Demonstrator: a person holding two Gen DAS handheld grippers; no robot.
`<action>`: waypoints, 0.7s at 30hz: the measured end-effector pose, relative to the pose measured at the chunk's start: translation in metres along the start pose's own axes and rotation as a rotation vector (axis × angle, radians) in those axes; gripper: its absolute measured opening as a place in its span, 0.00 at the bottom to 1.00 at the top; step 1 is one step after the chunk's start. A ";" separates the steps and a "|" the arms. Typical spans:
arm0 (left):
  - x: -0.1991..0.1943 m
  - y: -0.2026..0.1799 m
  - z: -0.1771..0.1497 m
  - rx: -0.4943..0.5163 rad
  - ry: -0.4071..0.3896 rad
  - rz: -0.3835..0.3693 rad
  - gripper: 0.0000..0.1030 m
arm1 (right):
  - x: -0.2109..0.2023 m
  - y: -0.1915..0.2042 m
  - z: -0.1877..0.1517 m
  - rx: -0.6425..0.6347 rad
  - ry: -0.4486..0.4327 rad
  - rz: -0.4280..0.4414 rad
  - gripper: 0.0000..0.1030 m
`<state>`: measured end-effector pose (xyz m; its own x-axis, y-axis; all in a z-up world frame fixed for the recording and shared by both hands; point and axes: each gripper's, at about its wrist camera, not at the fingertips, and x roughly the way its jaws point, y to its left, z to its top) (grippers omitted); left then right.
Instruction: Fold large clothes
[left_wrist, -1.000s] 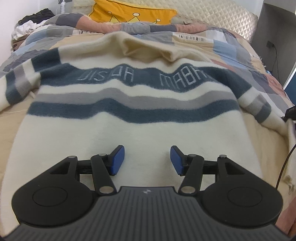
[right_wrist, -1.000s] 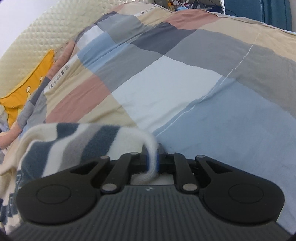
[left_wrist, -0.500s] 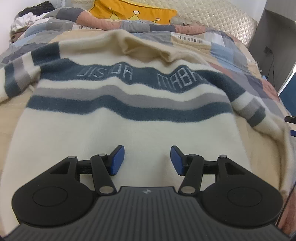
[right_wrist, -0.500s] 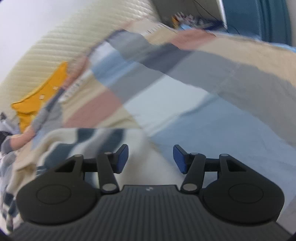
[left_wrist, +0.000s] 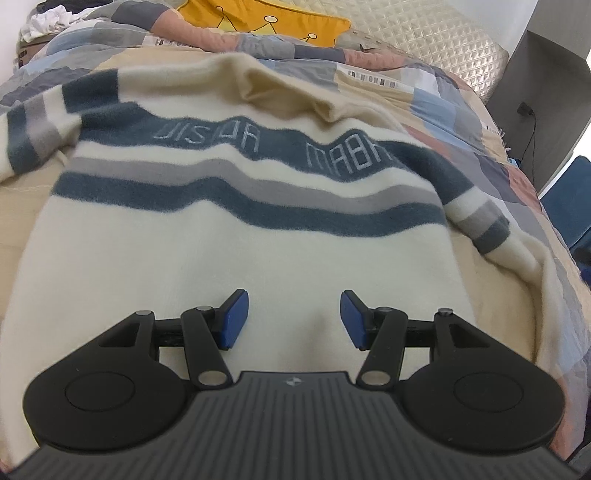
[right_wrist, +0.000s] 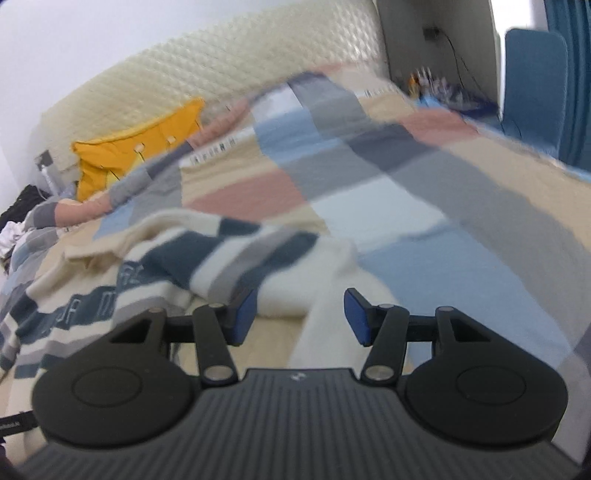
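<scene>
Beyond my fingers the patchwork quilt (left_wrist: 436, 107) covered the bed, and on it the striped fleece sweater (left_wrist: 229, 236) lay spread flat, its body just ahead of my left gripper (left_wrist: 294, 319). I judged the folding barely begun: no body fold was made, and both sleeves looked still to be brought in. The right sleeve (right_wrist: 236, 254) lay loose ahead of my right gripper (right_wrist: 299, 316), whose jaws had just opened off it, with its cream cuff trailing between the spread pads, unpinched. My left jaws stood apart over the hem, gripping nothing.
</scene>
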<state>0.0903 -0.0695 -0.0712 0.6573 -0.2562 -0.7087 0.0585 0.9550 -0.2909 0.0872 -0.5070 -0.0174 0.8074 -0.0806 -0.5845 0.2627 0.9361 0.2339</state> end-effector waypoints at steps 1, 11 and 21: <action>-0.001 0.001 0.000 -0.006 0.000 -0.004 0.59 | 0.006 -0.002 0.000 0.014 0.029 -0.005 0.54; -0.003 0.004 -0.002 -0.034 0.015 -0.037 0.59 | 0.019 -0.019 -0.012 0.157 0.120 -0.012 0.55; -0.001 0.003 -0.005 -0.035 0.020 -0.040 0.59 | 0.047 0.006 -0.022 -0.002 0.280 -0.073 0.38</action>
<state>0.0862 -0.0666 -0.0744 0.6398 -0.2973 -0.7087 0.0576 0.9381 -0.3415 0.1154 -0.4973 -0.0609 0.6093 -0.0507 -0.7913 0.3140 0.9318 0.1820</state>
